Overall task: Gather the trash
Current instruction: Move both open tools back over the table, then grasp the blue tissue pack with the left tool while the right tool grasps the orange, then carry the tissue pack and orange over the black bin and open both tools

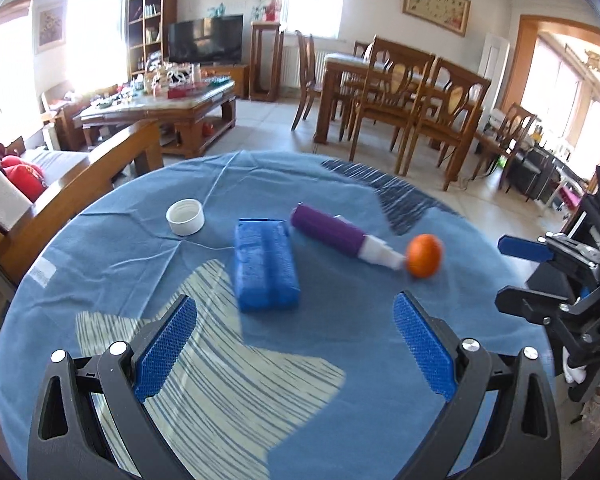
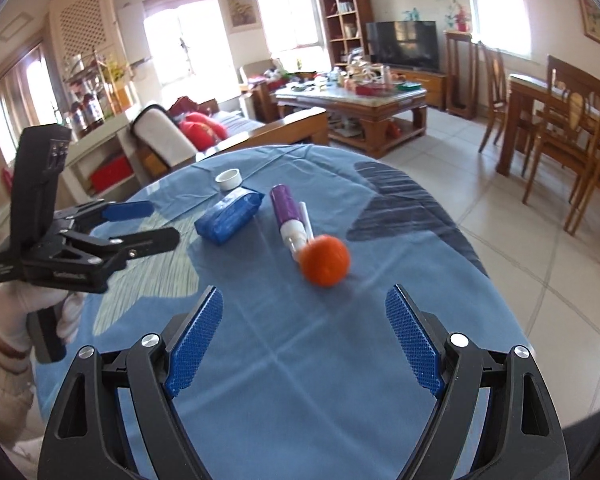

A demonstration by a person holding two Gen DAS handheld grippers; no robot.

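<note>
On the blue tablecloth (image 1: 340, 340) lie a blue tissue pack (image 1: 266, 264), a purple tube with a white cap end (image 1: 340, 236), an orange (image 1: 424, 255) touching the tube's tip, and a white cap (image 1: 185, 217). My left gripper (image 1: 296, 344) is open and empty, just short of the tissue pack. My right gripper (image 2: 304, 340) is open and empty, a little short of the orange (image 2: 325, 261). The right wrist view also shows the tissue pack (image 2: 230, 216), the tube (image 2: 288, 216), the cap (image 2: 229, 179) and the left gripper (image 2: 140, 224).
The round table's edge (image 2: 496, 300) drops to a tiled floor on the right. A wooden sofa (image 1: 80, 172) stands to the left, a cluttered coffee table (image 1: 160, 104) behind, and a dining table with chairs (image 1: 400, 92) at the back right.
</note>
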